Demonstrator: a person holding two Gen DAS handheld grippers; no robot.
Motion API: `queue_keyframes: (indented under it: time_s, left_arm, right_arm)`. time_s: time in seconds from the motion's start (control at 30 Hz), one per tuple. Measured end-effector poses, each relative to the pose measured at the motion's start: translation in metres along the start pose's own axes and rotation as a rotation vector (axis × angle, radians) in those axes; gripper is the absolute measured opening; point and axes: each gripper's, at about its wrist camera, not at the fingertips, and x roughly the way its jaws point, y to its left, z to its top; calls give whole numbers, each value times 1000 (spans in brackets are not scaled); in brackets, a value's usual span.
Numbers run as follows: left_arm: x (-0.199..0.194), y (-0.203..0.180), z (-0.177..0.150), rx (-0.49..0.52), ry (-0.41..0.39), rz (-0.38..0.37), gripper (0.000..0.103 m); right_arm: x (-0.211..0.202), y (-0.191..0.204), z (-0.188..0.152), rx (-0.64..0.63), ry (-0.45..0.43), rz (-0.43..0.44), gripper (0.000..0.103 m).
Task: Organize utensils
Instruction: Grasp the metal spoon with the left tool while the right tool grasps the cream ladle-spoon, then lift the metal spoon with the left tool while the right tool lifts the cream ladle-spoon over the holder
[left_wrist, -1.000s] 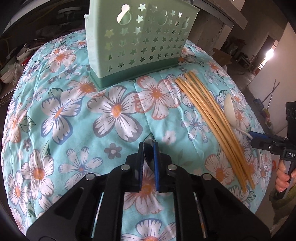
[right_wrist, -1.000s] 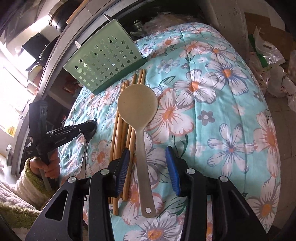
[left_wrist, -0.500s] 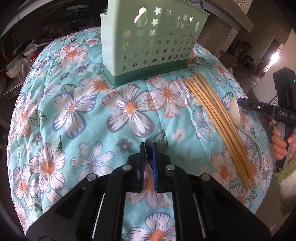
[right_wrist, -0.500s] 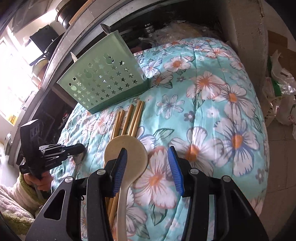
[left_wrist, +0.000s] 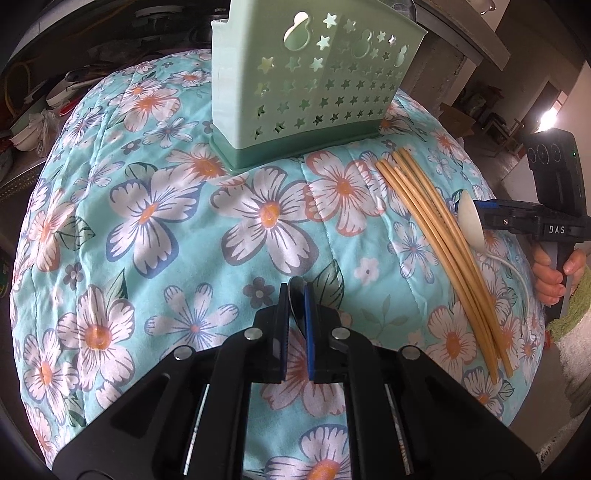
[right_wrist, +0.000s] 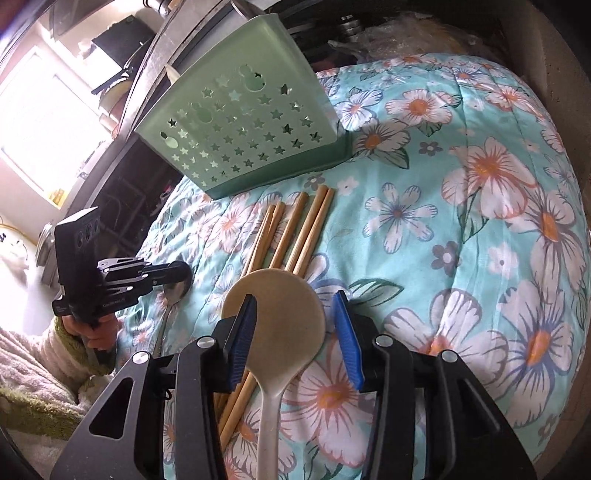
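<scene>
My left gripper (left_wrist: 296, 295) is shut on a metal spoon (left_wrist: 297, 308), held just above the floral cloth; it also shows in the right wrist view (right_wrist: 173, 295). A green star-holed utensil caddy (left_wrist: 306, 85) stands at the far side of the table (right_wrist: 251, 118). My right gripper (right_wrist: 291, 317) is open, its fingers either side of the bowl of a cream plastic spoon (right_wrist: 275, 325) that lies across several wooden chopsticks (right_wrist: 295, 229). In the left wrist view the cream spoon (left_wrist: 469, 225) and the chopsticks (left_wrist: 439, 236) lie at the right.
A floral turquoise cloth (left_wrist: 147, 221) covers the rounded table top. Cluttered shelves with dishes (left_wrist: 33, 122) stand at the far left. A concrete wall (right_wrist: 546, 55) rises behind the table on the right. The floor drops away past the table's right edge (left_wrist: 554, 387).
My right gripper has moved forward along the cream spoon from its handle to its bowl. My left gripper, with the metal spoon, has moved closer to the caddy.
</scene>
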Motion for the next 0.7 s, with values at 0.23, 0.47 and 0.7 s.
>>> queue_keyframes:
  time_s: [0.23,0.47,0.7]
  left_arm:
    - [1,2,3,-13,0,-14,7]
    - [1,4,0,-12,-13,-20,7]
    - [-1,8,-1,-22,-25,-50,6]
  right_arm:
    - [-4,-1,0,27,8,-30,14]
    - [-25,8,-11,65,-49,-119,4]
    - [-58,22,-17,101,-135,-209,3]
